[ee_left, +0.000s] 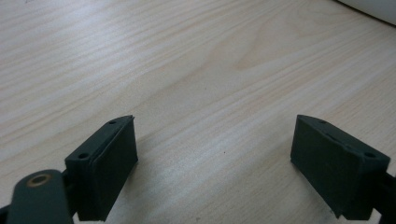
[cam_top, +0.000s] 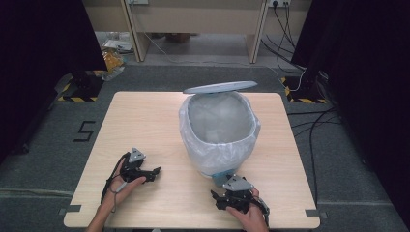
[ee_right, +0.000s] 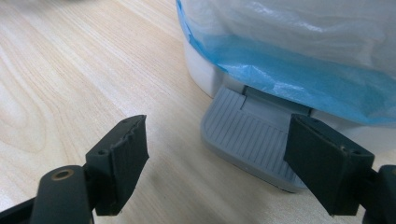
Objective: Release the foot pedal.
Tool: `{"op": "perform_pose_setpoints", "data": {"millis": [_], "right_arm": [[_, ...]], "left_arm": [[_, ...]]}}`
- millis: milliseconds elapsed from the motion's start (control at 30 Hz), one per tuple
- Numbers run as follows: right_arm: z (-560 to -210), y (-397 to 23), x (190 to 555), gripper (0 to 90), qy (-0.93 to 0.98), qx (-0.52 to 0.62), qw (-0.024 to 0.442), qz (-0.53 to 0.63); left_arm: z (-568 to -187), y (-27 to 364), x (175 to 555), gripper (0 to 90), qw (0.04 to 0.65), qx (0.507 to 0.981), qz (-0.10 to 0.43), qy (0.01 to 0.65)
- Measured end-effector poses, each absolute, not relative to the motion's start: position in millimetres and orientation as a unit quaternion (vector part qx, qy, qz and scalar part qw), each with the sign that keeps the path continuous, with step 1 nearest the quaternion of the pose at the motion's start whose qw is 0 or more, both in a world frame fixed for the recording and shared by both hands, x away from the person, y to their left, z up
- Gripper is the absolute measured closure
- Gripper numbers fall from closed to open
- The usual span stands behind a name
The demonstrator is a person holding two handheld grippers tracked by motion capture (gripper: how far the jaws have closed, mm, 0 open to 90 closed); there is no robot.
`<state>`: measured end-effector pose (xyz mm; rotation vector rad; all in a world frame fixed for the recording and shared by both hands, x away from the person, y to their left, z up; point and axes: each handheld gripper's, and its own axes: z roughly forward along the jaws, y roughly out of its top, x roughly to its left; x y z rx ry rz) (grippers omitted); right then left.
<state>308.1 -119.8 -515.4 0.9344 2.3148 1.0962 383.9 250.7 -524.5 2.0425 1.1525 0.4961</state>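
Bin (cam_top: 220, 133) stands upright on table (cam_top: 145, 116), right of centre and toward the near edge in the high view. Its oval mouth runs long from near to far. Bag (cam_top: 193, 130) lines it, folded out over the rim. Lid (cam_top: 220, 87) is raised at the far side, seen almost edge-on, so the hinge side faces away and the pedal side faces the person. Left gripper (cam_top: 155, 171) lies low over the near left of the table, well apart from the bin, jaws pointing right toward it, hand (cam_top: 126, 186) wrapped around the rear. Right gripper (cam_top: 216, 199) sits just in front of the bin's base, right hand (cam_top: 249, 217) behind it, jaws aimed left and slightly forward.

Left gripper view: left gripper (ee_left: 215, 154) jaws wide apart, nothing between them, bare table (ee_left: 196, 70) beneath. A white edge, apparently the bin (ee_left: 373, 7), shows at the top right corner.

Right gripper view: right gripper (ee_right: 217, 149) jaws wide apart, holding nothing. Pedal (ee_right: 247, 135), grey and ribbed, sticks out from the bin's white base (ee_right: 203, 70) toward the camera, lying partly between the jaws, nearer the right one; contact cannot be told. Bag (ee_right: 299, 60) hangs above it, blue at the hem
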Motion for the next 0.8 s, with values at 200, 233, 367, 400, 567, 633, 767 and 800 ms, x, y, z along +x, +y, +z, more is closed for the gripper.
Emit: {"op": "perform_pose_setpoints", "data": {"millis": [200, 233, 367, 400, 567, 633, 767, 800], "right_arm": [[-514.5, -123.5, 308.6, 21.6, 0.820, 0.343, 0.198, 0.413], [-513.8, -124.4, 308.1, 21.6, 0.816, 0.347, 0.197, 0.418], [-511.3, -125.3, 306.2, 21.5, 0.808, 0.343, 0.209, 0.432], [-509.6, -125.9, 305.8, 21.4, 0.806, 0.342, 0.211, 0.435], [-505.9, -133.4, 306.0, 21.2, 0.803, 0.357, 0.200, 0.433], [-503.4, -138.2, 305.7, 21.1, 0.798, 0.364, 0.200, 0.437], [-497.5, -150.7, 304.6, 21.1, 0.788, 0.375, 0.212, 0.439], [-496.6, -154.1, 304.2, 21.1, 0.787, 0.378, 0.214, 0.438]], "left_arm": [[-524.4, 251.0, 384.0, 13.9, 0.365, 0.793, 0.192, 0.448], [-524.4, 250.9, 384.0, 13.9, 0.365, 0.793, 0.192, 0.448], [-524.5, 250.9, 384.0, 13.8, 0.364, 0.794, 0.192, 0.448], [-524.5, 250.9, 384.0, 13.9, 0.364, 0.794, 0.192, 0.448], [-524.4, 251.0, 384.0, 13.9, 0.364, 0.793, 0.192, 0.448], [-524.4, 251.0, 384.0, 14.0, 0.364, 0.793, 0.192, 0.448], [-524.4, 251.0, 384.0, 14.0, 0.364, 0.793, 0.192, 0.448], [-524.4, 250.9, 384.0, 14.0, 0.364, 0.793, 0.192, 0.448]]}}
